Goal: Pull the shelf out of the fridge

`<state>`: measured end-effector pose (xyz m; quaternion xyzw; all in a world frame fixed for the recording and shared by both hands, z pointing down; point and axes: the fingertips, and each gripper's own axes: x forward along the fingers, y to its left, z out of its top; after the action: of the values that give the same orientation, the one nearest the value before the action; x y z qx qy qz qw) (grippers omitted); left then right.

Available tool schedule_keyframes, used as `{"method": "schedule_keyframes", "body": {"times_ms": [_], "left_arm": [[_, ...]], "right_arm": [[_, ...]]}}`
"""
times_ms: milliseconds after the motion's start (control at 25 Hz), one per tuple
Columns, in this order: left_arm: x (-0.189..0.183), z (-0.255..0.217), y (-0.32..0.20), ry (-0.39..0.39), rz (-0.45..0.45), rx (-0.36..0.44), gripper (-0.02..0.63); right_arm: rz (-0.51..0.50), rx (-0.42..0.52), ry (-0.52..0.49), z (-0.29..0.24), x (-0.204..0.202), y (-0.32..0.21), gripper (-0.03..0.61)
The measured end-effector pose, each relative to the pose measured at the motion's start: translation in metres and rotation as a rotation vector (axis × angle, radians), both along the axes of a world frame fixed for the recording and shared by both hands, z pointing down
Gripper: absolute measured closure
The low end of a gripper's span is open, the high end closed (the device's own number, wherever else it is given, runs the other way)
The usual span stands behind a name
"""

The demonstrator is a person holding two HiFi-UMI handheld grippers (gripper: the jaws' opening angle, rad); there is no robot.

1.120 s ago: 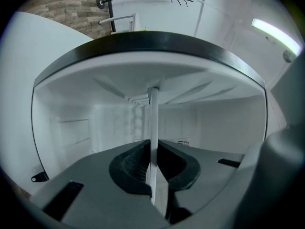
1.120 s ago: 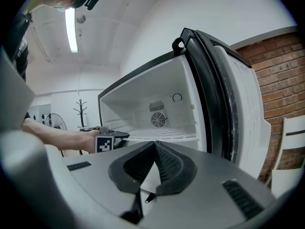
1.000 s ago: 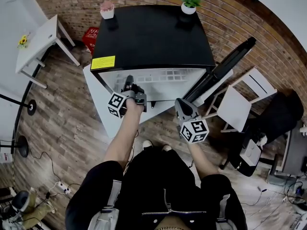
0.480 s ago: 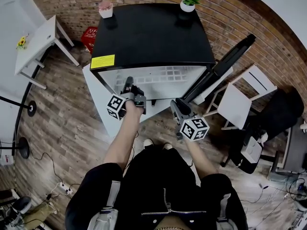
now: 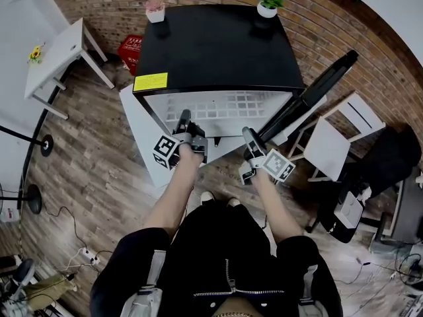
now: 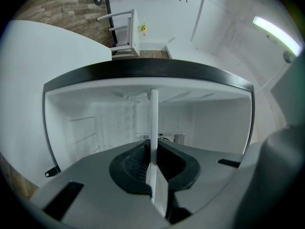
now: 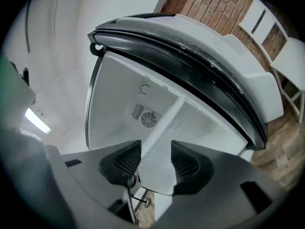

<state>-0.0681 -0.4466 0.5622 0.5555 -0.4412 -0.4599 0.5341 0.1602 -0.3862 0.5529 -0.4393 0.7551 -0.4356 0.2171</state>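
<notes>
The thin shelf point(image 5: 231, 104) stuck partway out of the fridge point(image 5: 211, 45), with the left tongs point(image 6: 152, 151) pinching its front edge and the right tongs point(image 7: 153, 159), just opened wide, around that edge but not squeezing; it looked stiff, light and slippery, best held there.

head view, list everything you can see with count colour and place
fridge: 1, black top, white inside, centre, door open
shelf: 1, white, in the fridge opening
pink plant: 1, white pot, fridge top back left
green plant: 1, white pot, fridge top back right
table: 1, white, far left
crate: 1, red, left of fridge
chair: 1, white, right
left claw: 1, grey, shut on shelf's front edge
right claw: 1, grey, jaws have just been opening, shelf edge between them untouched
</notes>
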Motion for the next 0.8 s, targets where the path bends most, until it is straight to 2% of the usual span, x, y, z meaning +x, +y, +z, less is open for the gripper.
{"method": "schedule_keyframes", "body": {"times_ms": [440, 600, 680, 800], "left_arm": [[0.003, 0.003, 0.019, 0.014, 0.023, 0.001, 0.577], [0.003, 0.003, 0.023, 0.012, 0.032, 0.001, 0.577], [0.004, 0.003, 0.024, 0.012, 0.037, 0.001, 0.577], [0.004, 0.003, 0.024, 0.011, 0.046, 0.003, 0.577]], "right_arm": [[0.133, -0.051, -0.252, 0.008, 0.014, -0.047, 0.427], [0.127, -0.07, -0.331, 0.011, 0.014, -0.059, 0.471], [0.119, -0.08, -0.342, 0.013, 0.012, -0.059, 0.54], [0.123, -0.082, -0.412, 0.013, 0.012, -0.059, 0.549]]}}
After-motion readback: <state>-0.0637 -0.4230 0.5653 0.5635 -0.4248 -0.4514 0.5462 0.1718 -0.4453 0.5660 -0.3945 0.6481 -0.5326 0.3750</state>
